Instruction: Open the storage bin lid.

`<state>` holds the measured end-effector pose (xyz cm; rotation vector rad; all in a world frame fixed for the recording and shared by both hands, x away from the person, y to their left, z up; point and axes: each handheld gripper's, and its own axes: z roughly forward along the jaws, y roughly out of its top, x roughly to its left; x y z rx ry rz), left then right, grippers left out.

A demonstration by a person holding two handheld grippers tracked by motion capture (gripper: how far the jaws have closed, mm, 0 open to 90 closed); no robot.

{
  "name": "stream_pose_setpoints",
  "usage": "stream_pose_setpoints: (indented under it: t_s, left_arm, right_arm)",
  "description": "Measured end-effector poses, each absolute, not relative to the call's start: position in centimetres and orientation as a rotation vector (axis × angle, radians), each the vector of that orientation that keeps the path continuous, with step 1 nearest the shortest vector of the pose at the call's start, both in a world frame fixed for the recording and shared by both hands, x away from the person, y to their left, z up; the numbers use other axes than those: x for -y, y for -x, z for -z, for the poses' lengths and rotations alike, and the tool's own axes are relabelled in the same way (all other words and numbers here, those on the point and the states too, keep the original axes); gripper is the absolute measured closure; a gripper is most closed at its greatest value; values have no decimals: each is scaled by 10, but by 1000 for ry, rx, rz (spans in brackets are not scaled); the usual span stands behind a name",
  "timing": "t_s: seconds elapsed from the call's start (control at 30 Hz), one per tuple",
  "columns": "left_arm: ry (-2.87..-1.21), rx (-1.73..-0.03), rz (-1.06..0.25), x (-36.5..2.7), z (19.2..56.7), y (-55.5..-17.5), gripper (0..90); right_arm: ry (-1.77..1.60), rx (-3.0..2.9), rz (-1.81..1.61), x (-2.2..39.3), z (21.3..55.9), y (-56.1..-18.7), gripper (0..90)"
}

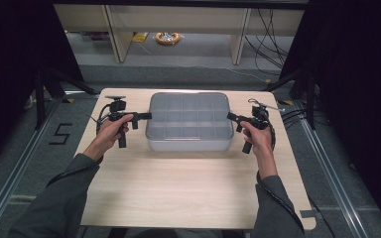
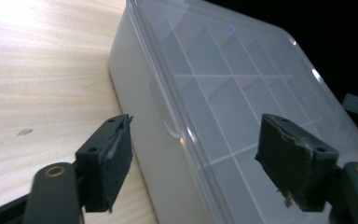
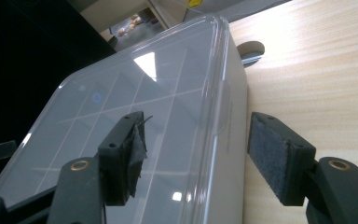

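A translucent plastic box (image 1: 188, 121) with a clear lid and several compartments stands at the far middle of the wooden table (image 1: 178, 193). My left gripper (image 1: 146, 116) is at the box's left end and my right gripper (image 1: 229, 117) at its right end. In the left gripper view the gripper (image 2: 196, 140) straddles the rim of the box (image 2: 214, 84), one jaw beside the wall and one over the lid, with gaps on both sides. The right gripper (image 3: 198, 140) straddles the opposite rim of the box (image 3: 158, 102) the same way. Neither pair of pads presses on it.
Bare tabletop lies in front of the box and beside both hands. Black stands (image 1: 44, 87) rise at the table's left and right. Behind the table are pale furniture legs (image 1: 116, 34), floor cables and a yellow ring-shaped object (image 1: 167, 37). A round cut-out (image 3: 251, 49) marks the tabletop.
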<state>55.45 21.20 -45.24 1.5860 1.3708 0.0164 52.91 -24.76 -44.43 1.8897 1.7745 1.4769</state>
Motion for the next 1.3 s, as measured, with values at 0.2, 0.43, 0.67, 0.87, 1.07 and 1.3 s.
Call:
stream_pose_setpoints:
  t_s: [0.2, 0.43, 0.67, 0.87, 1.07, 1.3]
  left_arm:
    - [-1594, -1392, -8, -206, 455, -563, 327]
    - [-1610, -1398, -21, -197, 458, -572, 372]
    - [-1628, -1407, -35, -191, 461, -577, 412]
    - [-1571, -1446, -3, -196, 464, -577, 522]
    - [-1584, -1429, -40, -194, 457, -572, 555]
    - [-1559, -1392, -46, -199, 443, -560, 607]
  right_arm:
    - [-1958, -1772, -1443, 239, 448, -541, 389]
    - [-1961, -1760, -1456, 235, 452, -552, 423]
    - [-1991, -1773, -1422, 230, 454, -556, 472]
    - [-1888, -1782, -1410, 234, 459, -558, 565]
    - [-1897, -1709, -1436, 234, 458, -554, 603]
    - [-1937, -1598, -1540, 234, 444, -541, 647]
